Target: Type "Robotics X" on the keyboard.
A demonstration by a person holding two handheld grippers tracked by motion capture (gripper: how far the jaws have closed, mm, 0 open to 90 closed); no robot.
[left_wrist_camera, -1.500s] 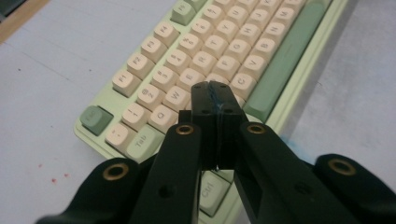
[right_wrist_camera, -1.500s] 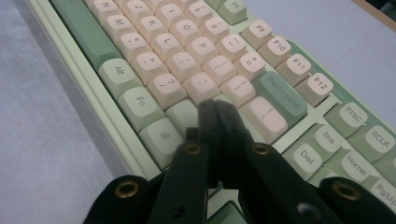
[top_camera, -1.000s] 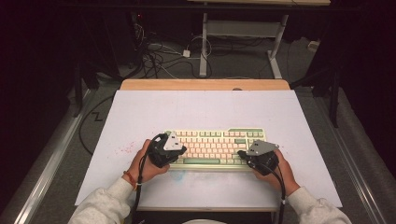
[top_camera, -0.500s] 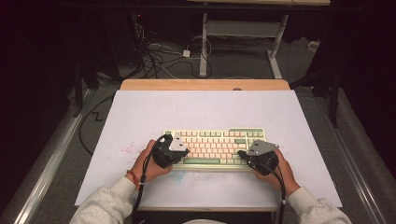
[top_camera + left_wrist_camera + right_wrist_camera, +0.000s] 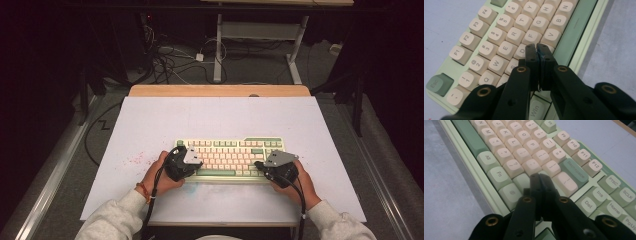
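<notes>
Black tongs (image 5: 187, 165) w/ brass rivets, grey top plates, black cables; pale grey sleeves, maybe red wristband.

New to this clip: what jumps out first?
A pale green keyboard with cream keys lies near the front middle of the white table. The left gripper and the right gripper sit at its two ends, jaws shut and empty: the left tips are over the D and C keys, the right over the keys near Backspace. Beyond the table, cables tangle on the dark floor.
</notes>
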